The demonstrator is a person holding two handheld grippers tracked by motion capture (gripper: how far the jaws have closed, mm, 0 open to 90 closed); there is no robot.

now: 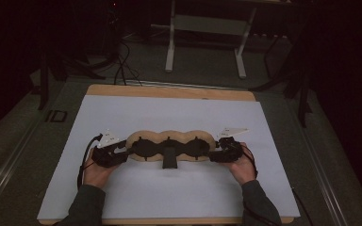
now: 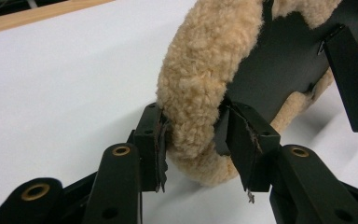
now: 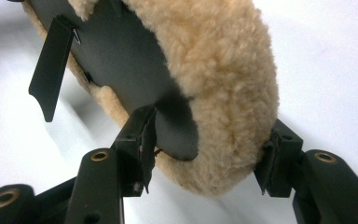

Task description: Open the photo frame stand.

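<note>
A tan fleece pad [image 1: 169, 138] with three lobes and a black backing lies across the middle of the white sheet [image 1: 169, 113]. A black tab [image 1: 168, 159] sticks out from its middle lobe toward me. My left gripper [image 1: 122, 153] is shut on the pad's left end; in the left gripper view the jaws squeeze the fleece rim [image 2: 205, 70] on both sides of my left gripper [image 2: 193, 140]. My right gripper [image 1: 215, 154] is shut on the right end. In the right gripper view, one jaw presses the black backing [image 3: 121, 56] and the other the fleece [image 3: 223, 70] at my right gripper [image 3: 209, 154].
The white sheet covers a wooden board [image 1: 169, 91] whose far edge shows. Behind the board, black cables [image 1: 122, 66] run over the dark floor and a white metal stand [image 1: 207, 28] rises. A rail [image 1: 9, 160] runs along the left.
</note>
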